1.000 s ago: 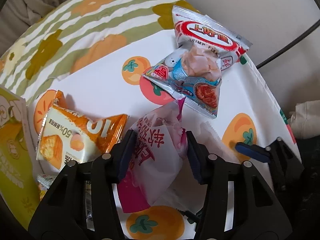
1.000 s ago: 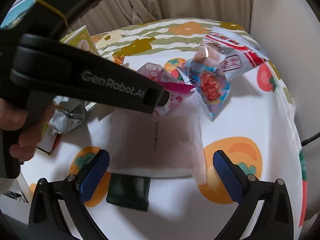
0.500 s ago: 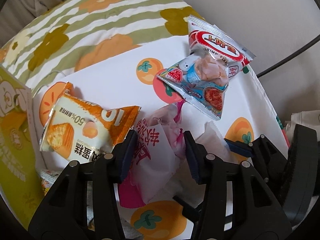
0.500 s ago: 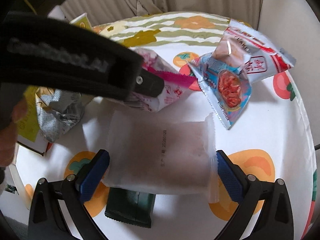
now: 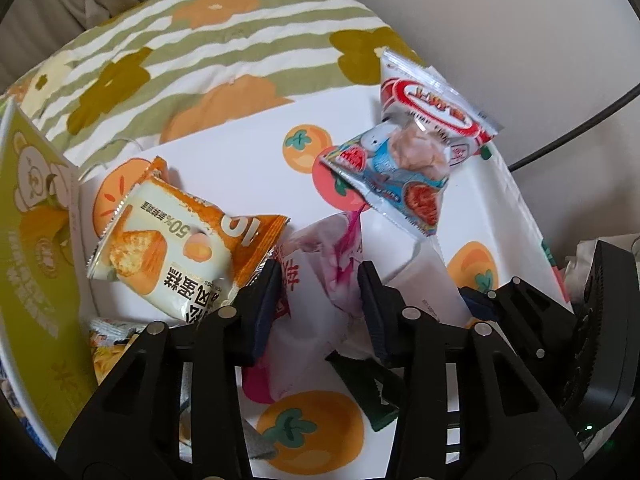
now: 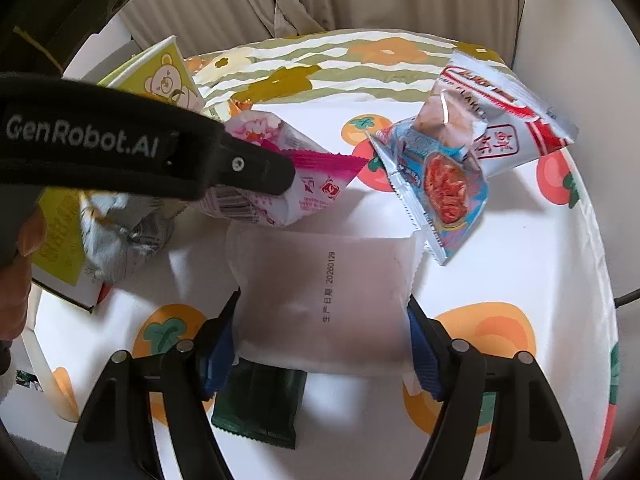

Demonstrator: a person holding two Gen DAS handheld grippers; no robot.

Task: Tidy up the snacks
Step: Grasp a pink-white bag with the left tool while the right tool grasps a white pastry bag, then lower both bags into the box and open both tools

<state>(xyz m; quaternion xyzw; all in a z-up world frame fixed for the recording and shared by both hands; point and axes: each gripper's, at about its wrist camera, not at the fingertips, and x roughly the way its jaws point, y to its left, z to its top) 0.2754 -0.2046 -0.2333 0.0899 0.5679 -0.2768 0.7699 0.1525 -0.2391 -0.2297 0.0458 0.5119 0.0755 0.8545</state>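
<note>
My left gripper is shut on a pink and white snack packet and holds it above the table; the packet also shows in the right wrist view. My right gripper is shut on a frosted white packet, its blue pads pressing both sides. An orange cake packet lies at the left. A blue shrimp-snack packet and a red and white packet lie at the far right.
A yellow-green bear box stands at the left with crumpled packets beside it. A dark green packet lies under my right gripper. The table's right edge is close, with a black cable beyond it.
My right gripper has closed in on the frosted white packet and now grips it. My left gripper has kept hold of the pink packet and shifted slightly back and left.
</note>
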